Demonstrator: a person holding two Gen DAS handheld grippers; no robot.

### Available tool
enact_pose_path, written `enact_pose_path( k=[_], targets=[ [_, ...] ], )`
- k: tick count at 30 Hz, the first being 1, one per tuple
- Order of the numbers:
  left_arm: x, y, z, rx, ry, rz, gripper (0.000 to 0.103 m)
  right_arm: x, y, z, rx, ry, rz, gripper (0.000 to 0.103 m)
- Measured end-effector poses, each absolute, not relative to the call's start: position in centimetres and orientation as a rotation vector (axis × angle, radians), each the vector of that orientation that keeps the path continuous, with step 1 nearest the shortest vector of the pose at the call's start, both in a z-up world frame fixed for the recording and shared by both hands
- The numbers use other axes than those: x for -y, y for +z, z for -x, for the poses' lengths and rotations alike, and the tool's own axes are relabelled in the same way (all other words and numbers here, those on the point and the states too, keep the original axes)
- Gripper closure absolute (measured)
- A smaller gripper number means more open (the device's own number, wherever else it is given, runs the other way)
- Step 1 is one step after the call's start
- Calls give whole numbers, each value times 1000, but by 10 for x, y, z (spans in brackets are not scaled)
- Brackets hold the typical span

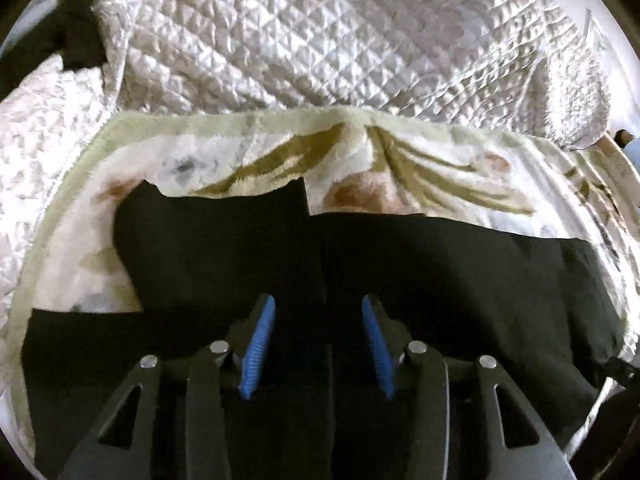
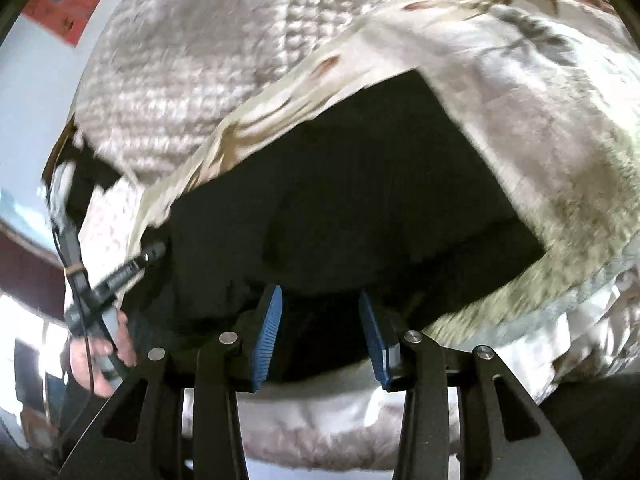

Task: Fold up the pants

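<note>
Left tool (image 1: 318, 344) hovering apart over black pants (image 1: 420, 272) on blanket (image 1: 240, 136); right tool (image 2: 320, 332) apart at bed-edge hem. Advising pinching both layers squarely.

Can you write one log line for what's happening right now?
left gripper: open, over black pants | right gripper: open | pants on floral blanket
</note>
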State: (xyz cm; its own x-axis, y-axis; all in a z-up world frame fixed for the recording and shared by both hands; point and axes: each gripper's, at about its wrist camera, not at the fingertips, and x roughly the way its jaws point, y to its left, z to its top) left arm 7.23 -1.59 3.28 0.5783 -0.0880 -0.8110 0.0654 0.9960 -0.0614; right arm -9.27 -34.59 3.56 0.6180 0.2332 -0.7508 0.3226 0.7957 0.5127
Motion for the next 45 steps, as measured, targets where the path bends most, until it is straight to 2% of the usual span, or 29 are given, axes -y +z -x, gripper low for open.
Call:
enact_pose_path(
  k=[3,4,5,6,8,12,17,21,24,29,31,33,36,45],
  targets=[
    [13,22,-83,-966,-54,24,57,355,31,88,-902,-88,-722,62],
    [13,22,-83,-953,-51,22,63,357,30,86,-894,-94,-729,62],
    [13,22,-83,-939,-44,10,85,358,29,85,-891,-100,-735,62],
    [13,23,-82,-936,-42,5,97,359,27,84,-886,-107,-741,62],
    [7,26,-79,-915,-31,33,97,359,27,83,-875,-118,-736,63],
    [-16,52,-48,-795,53,95,98,363,31,86,-856,-151,-734,86],
    [-72,75,15,-691,215,261,98,362,42,93,-820,-145,-736,92],
    [-104,56,51,-715,286,384,98,360,52,100,-786,-153,-717,92],
    [-118,29,56,-785,285,475,97,364,46,98,-813,-156,-728,92],
    [-125,17,54,-791,252,562,93,366,40,94,-834,-157,-775,91],
    [-127,17,53,-788,250,587,86,366,37,96,-840,-154,-798,85],
    [-130,15,54,-782,253,611,83,365,36,101,-848,-157,-816,75],
    [-133,14,54,-774,256,626,79,360,31,105,-872,-139,-815,75],
    [-138,16,30,-763,308,612,80,366,35,94,-806,-162,-802,75]
  ],
)
